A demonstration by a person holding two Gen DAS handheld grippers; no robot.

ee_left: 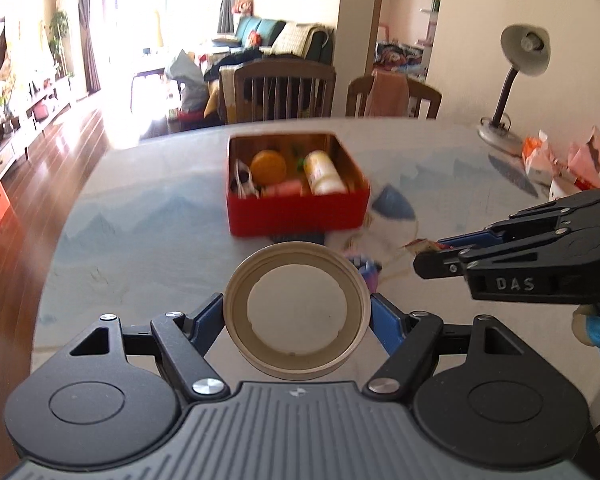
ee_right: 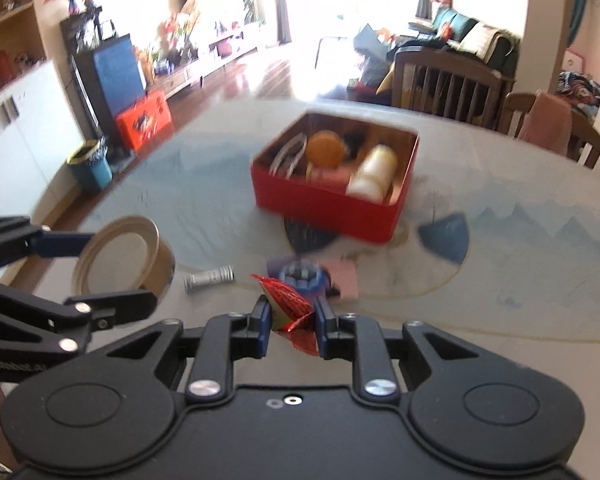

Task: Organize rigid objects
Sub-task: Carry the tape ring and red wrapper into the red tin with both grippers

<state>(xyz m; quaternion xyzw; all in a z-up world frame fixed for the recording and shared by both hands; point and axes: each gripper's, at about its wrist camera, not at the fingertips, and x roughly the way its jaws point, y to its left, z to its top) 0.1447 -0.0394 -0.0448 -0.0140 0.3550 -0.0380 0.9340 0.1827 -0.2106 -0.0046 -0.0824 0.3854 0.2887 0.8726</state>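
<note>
Two hand-held grippers: left hand-held gripper [ee_left: 297, 316] grasps a round lid [ee_left: 297, 314]; right hand-held gripper [ee_right: 290, 320] clenches a red packet [ee_right: 290, 300].

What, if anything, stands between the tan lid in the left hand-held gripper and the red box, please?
Nothing visible: the tan lid is held above the table, and the red box ahead is open-topped.
</note>
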